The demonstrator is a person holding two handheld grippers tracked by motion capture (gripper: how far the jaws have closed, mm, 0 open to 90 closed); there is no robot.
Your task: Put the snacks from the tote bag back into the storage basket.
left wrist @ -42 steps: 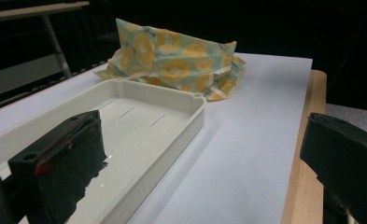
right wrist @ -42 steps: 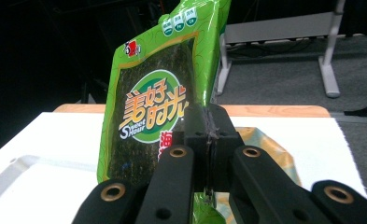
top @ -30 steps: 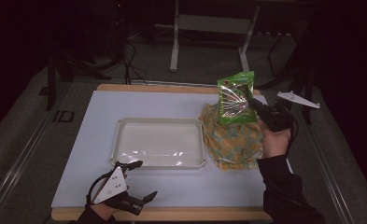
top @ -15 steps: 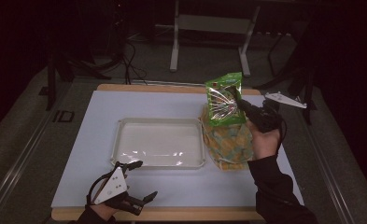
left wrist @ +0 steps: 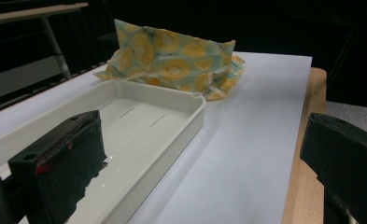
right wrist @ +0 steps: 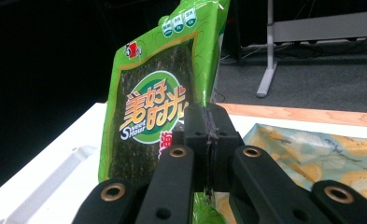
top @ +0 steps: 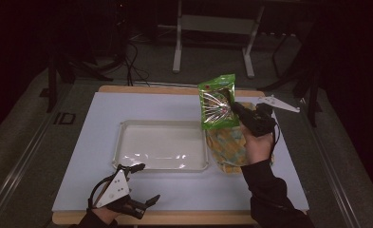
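1 edge-pinch by the right gripper point(top: 232, 105) lifts the seaweed packet point(top: 217, 102) upper right; it could slip, left gripper point(top: 135, 186) gaping empty.

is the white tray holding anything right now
No, the white tray has a bare bottom in the high view, while the green snack packet is up in the right gripper.

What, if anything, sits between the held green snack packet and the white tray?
Nothing visible does. The right gripper holds the green snack packet in the air above the tray's right edge, beside the orange-print bag. The white tray is empty, and the left gripper rests open near the table's front edge.
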